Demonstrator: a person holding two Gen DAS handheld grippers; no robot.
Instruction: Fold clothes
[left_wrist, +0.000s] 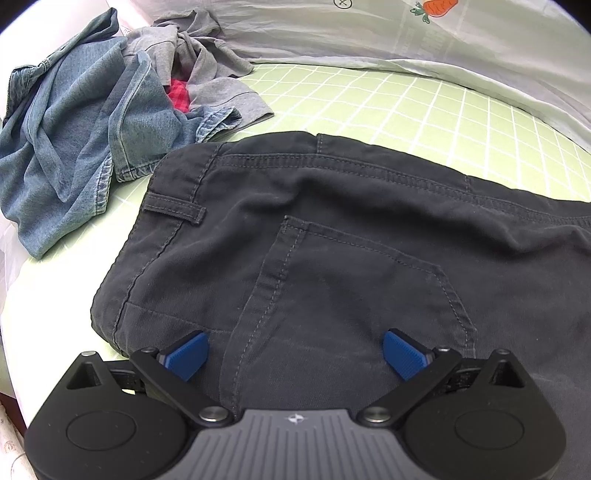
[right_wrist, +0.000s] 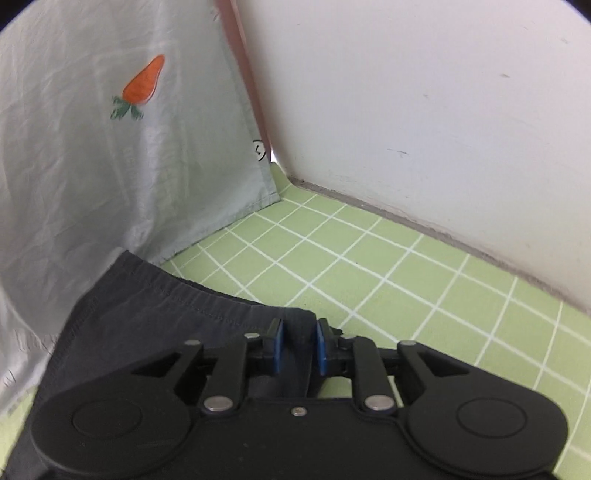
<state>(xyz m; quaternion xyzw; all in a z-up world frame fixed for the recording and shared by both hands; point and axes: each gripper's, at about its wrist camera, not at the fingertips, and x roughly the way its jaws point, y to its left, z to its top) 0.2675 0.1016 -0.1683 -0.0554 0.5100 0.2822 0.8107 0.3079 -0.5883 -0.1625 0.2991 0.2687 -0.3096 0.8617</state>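
Dark charcoal cotton trousers (left_wrist: 332, 240) lie flat on the green grid-patterned sheet (left_wrist: 424, 107), beside a crumpled blue denim shirt (left_wrist: 74, 147). Left gripper (left_wrist: 295, 354) hovers over them, jaws spread wide and empty. Right gripper (right_wrist: 298, 345) seemingly pinches a trouser edge; a shallow bite could slip free. No legible writing.

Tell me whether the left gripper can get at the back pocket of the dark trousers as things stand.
Probably yes. The left gripper hangs open right over the dark trousers, and the back pocket lies just ahead between its fingers with nothing on top of it.
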